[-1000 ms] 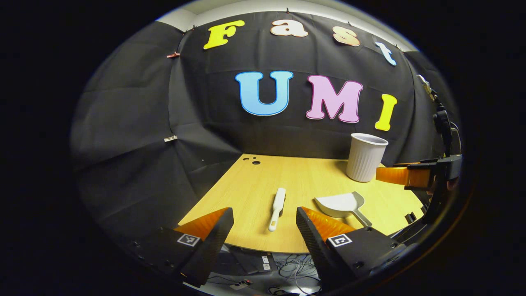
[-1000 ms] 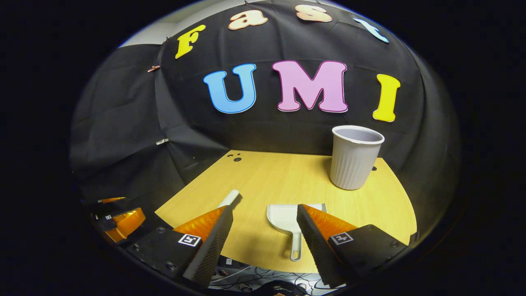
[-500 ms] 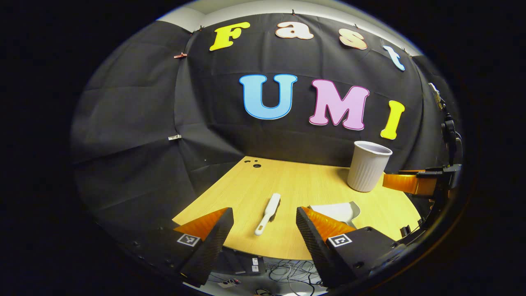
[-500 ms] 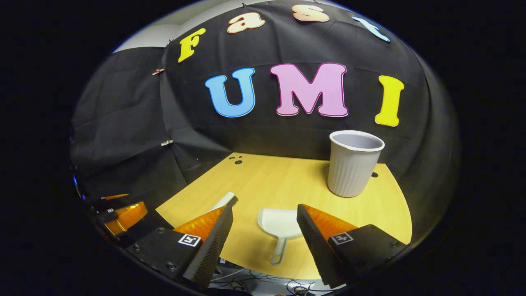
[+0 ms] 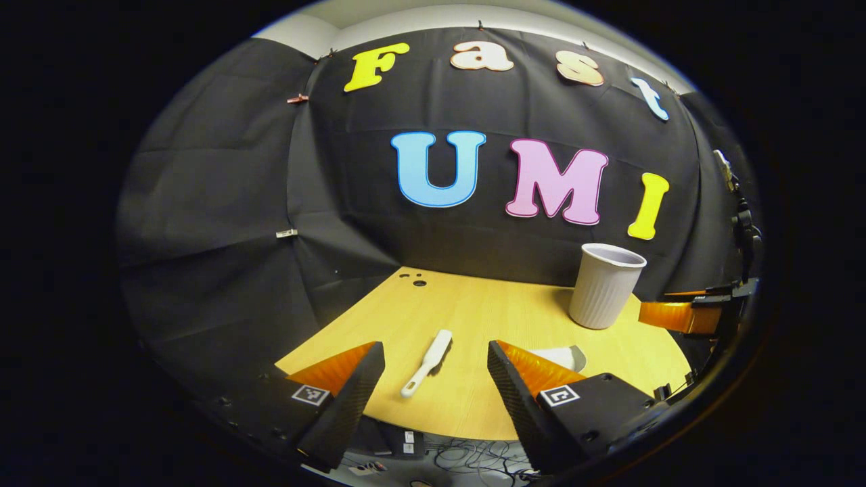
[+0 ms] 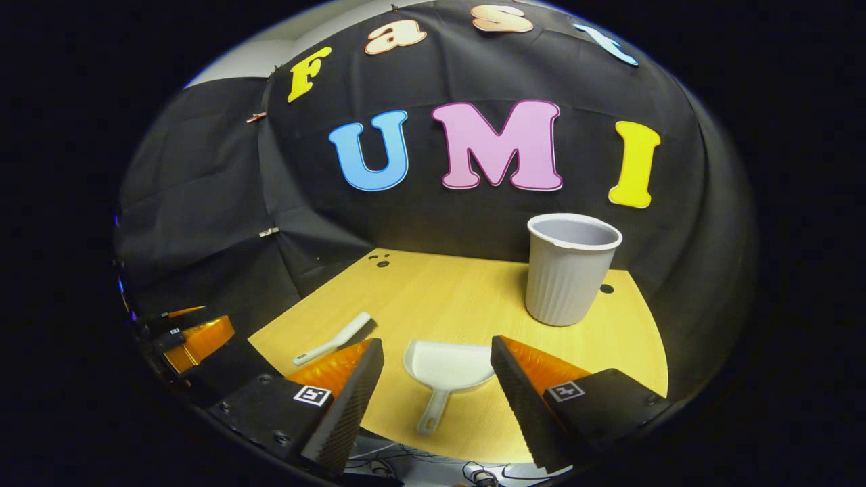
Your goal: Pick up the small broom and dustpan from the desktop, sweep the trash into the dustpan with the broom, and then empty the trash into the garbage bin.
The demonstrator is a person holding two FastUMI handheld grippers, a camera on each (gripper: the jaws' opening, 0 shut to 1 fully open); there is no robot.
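Table (image 5: 487,318): light wood-grain top with a curved near edge, set against the black cloth booth wall. A few small dark holes (image 5: 417,280) sit at its far left corner, and one more dark hole (image 6: 606,289) lies just right of the bin's base.

Garbage bin (image 6: 567,272): pale grey ribbed cup-shaped bin, upright, open at the top, standing at the far right of the table near the wall. Nothing stands between it and the tools.

Cables (image 5: 473,454): a tangle of cords and a power strip on the floor below the table's near edge.

Small broom (image 5: 426,363): white handle with dark bristles along one side, lying flat on the table near its front edge, handle end toward the camera. It lies ahead of the left gripper (image 5: 436,368), in line with the gap between the fingers, not touched.

Dustpan (image 6: 448,368): white, lying flat on the table, scoop toward the bin and handle toward the near edge. It lies ahead of the right gripper (image 6: 438,368), between the finger lines, not touched. The broom lies to its left, apart from it.

Left gripper: fingers spread wide, holding nothing, short of the table edge.

Right gripper: fingers spread wide, holding nothing, short of the table edge.
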